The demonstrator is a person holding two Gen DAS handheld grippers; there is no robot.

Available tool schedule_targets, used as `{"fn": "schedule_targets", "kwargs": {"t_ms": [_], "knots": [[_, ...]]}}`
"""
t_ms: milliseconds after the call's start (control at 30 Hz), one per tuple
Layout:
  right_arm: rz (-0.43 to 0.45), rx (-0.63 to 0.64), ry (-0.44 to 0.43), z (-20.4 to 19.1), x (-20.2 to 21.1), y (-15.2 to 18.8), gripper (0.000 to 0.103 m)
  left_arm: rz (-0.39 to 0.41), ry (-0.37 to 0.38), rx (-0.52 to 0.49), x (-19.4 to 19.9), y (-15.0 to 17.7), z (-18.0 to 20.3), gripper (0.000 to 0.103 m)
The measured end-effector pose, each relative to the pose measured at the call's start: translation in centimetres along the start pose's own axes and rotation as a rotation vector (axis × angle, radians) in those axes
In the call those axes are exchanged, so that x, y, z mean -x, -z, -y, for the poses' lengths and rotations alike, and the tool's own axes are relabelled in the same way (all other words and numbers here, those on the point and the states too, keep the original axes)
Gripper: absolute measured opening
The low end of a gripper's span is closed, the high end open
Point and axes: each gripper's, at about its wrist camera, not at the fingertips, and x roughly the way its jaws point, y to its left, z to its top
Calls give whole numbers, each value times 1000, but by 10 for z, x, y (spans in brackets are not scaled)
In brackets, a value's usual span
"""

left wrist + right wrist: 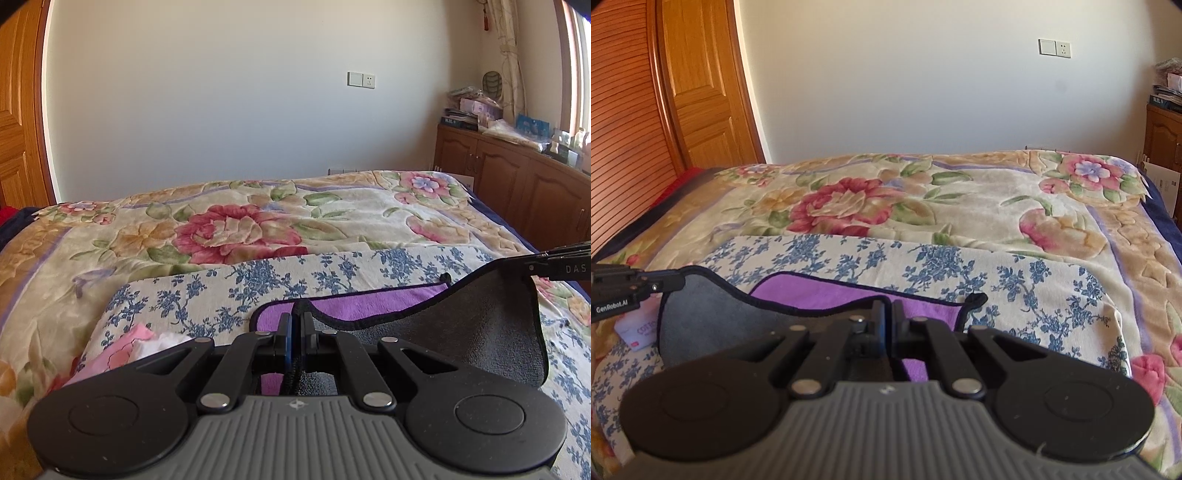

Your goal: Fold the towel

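A floral blanket (258,225) is spread over the bed, and a blue-flowered cloth (923,266) is laid on it. A wooden cabinet (517,177) — cluttered on top — is set against the wall, where a socket plate (361,79) is mounted; a wooden door (701,85) is seen at left.

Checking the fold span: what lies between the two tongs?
Only the towel itself: its lifted edge sags from the left tongs to the right tongs, grey underside showing, in the left wrist view.
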Motion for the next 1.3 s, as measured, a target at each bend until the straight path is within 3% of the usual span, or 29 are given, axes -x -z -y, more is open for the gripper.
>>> {"fn": "schedule_targets", "kwargs": {"t_ms": [833, 1300], "knots": [[3, -17, 41, 25, -43, -2, 4, 9, -37, 5, -51, -9, -10, 5], [5, 3, 60, 32, -60, -10, 4, 77, -53, 0, -61, -11, -5, 5]]}}
